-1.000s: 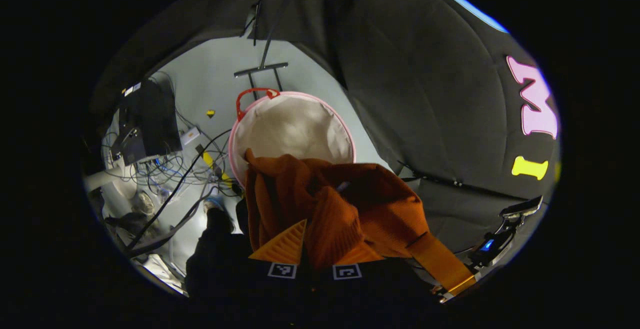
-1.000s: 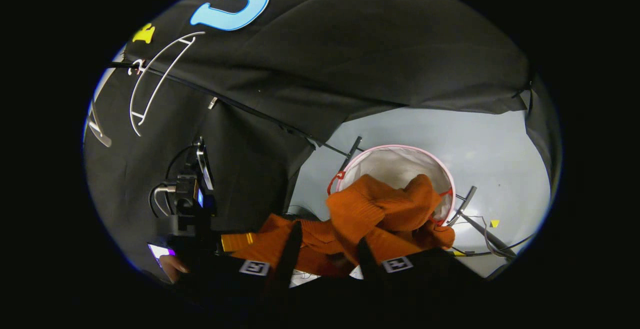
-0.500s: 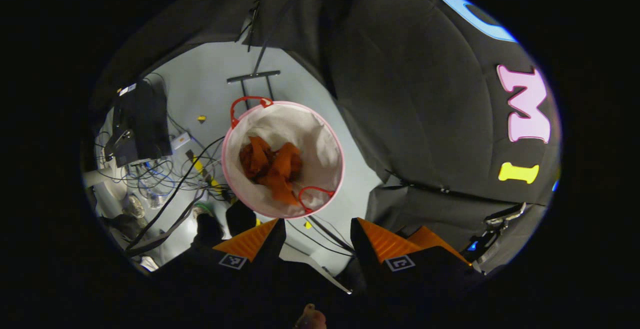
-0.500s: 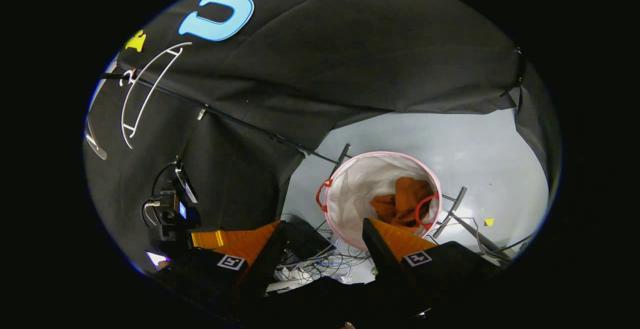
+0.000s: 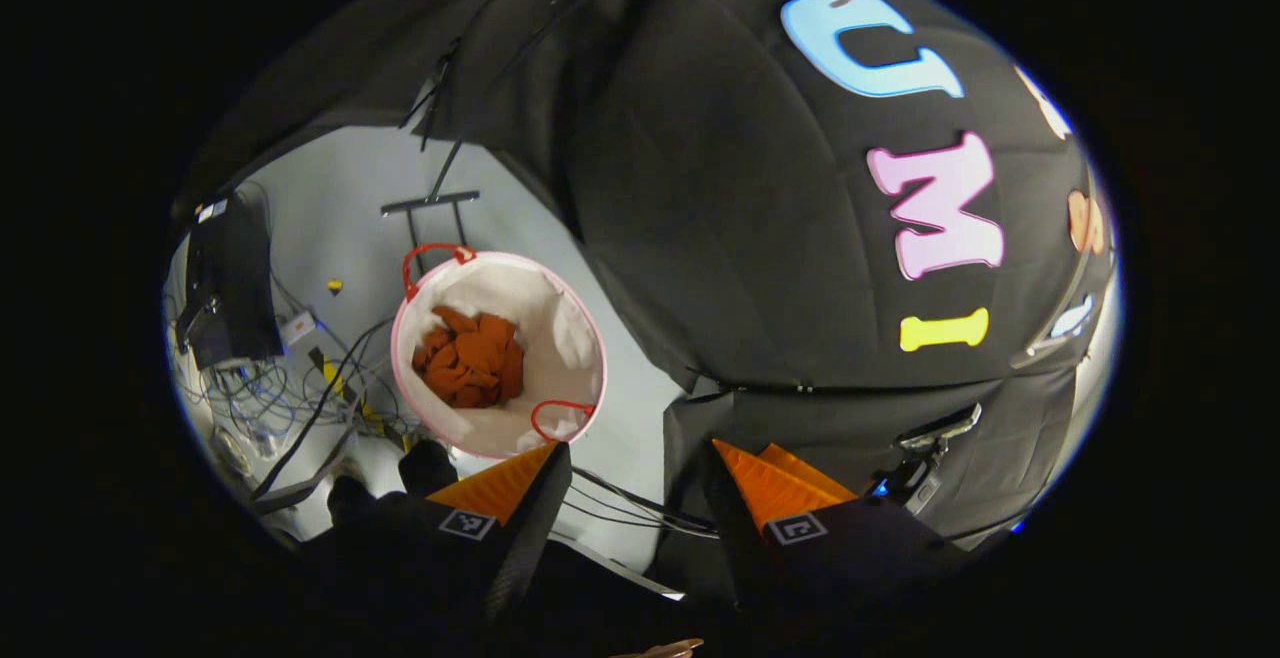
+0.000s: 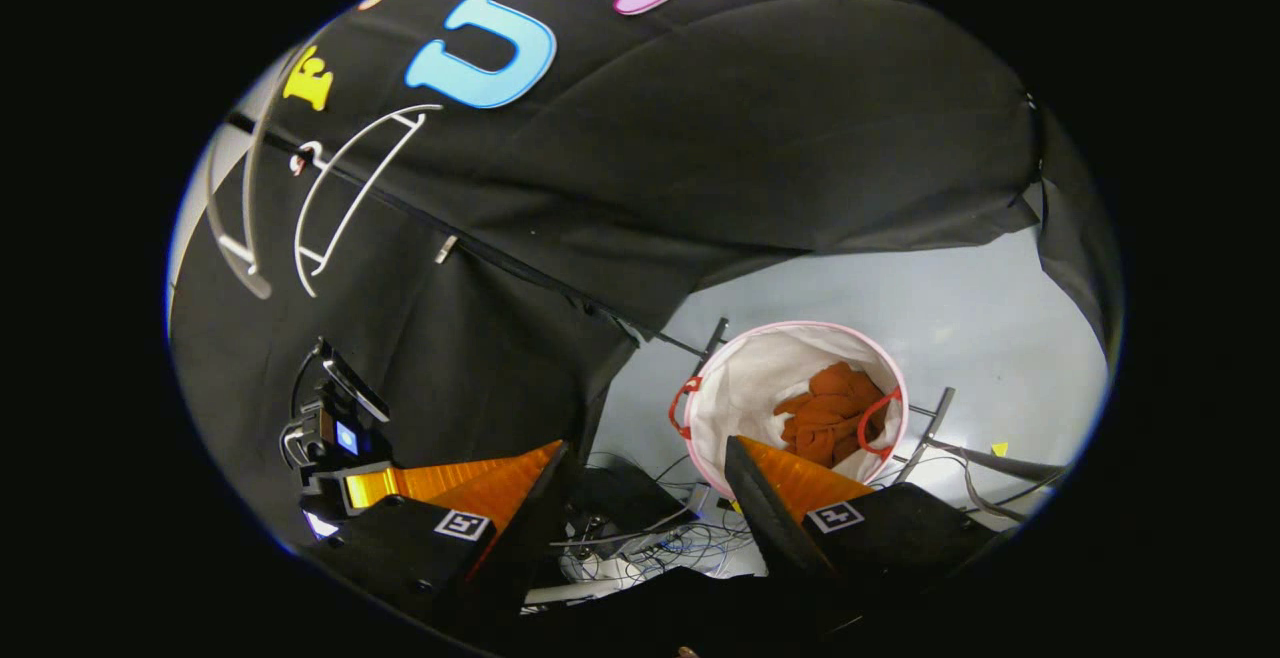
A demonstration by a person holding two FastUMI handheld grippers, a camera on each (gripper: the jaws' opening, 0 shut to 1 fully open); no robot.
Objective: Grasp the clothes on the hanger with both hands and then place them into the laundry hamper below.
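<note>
Orange clothes (image 5: 468, 358) in white, pink-rimmed, red-handled hamper (image 5: 560, 338).

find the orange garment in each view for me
Left gripper view: garment lies in the hamper, left of centre, above the left claw's left finger.
Right gripper view: garment lies in the hamper, lower right, above the right claw's right finger.
Shared landmark: the hamper's pink rim and red handles.

One hamper (image 5: 590, 358), one orange garment (image 5: 470, 358), two hangers (image 6: 345, 188).
</note>
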